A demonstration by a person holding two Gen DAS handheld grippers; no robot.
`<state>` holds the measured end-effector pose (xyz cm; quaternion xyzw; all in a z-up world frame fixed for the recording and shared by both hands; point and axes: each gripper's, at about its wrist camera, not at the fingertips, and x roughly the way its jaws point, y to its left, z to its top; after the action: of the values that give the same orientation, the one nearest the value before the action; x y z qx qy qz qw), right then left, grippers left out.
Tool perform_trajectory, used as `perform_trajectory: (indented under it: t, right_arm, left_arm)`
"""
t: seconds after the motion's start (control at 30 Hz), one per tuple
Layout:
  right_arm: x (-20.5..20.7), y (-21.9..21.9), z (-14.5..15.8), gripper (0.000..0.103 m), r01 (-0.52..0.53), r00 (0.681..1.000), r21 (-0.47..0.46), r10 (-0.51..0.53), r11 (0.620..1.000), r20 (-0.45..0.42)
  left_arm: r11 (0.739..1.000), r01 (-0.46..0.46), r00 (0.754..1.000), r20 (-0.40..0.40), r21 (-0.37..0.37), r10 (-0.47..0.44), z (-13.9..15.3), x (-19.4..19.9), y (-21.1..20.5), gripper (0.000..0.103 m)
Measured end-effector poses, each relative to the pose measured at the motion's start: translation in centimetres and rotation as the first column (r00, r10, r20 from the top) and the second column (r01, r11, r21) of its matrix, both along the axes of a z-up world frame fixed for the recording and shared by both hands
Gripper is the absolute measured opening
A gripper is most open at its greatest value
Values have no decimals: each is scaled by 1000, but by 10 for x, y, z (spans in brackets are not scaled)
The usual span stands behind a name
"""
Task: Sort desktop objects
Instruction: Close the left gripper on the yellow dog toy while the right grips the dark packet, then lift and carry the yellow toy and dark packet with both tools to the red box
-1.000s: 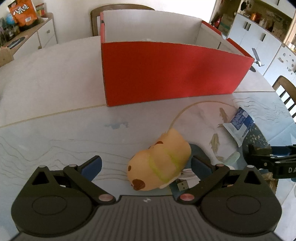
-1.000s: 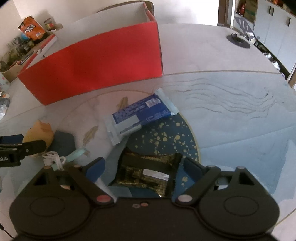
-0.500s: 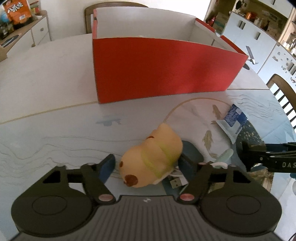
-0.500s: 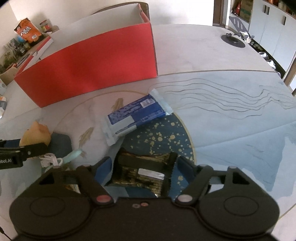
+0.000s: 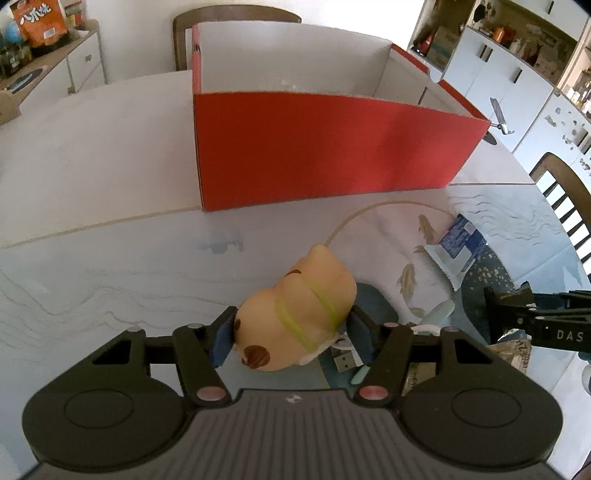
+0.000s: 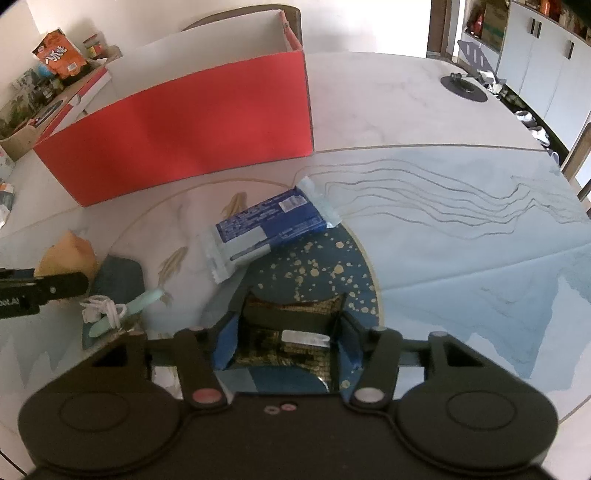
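Sorting barely begun; red box (image 5: 325,155) apparently empty; blue packet (image 6: 269,221) untouched. Left gripper (image 5: 291,330) closing around plush toy (image 5: 295,317), right gripper (image 6: 286,341) closing around dark gold packet (image 6: 291,328).

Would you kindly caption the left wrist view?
Left gripper closing around a tan plush toy before an open red cardboard box.

I'm in a home dining room: round table (image 5: 92,155), wooden chairs (image 5: 565,192), white cabinets (image 5: 517,74), snack bag (image 5: 38,22) on a sideboard (image 5: 81,62).
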<state>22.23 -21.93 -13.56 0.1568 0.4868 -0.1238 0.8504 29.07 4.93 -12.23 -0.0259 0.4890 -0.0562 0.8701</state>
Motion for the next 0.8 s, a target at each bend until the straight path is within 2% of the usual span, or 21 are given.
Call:
perform_trajectory:
  t: [0.4,0.8]
  right_arm:
    - [-10,0,23,55,-11,999,-14,12,1000,30]
    - [-13,13,66,55,-68,993,-34,70,997,93]
  left_arm:
    - [1000,5,1000,20,-8,-5,26,-9,-4,62]
    - [1000,-6,999,35,-19,7,59,-22,-10,62]
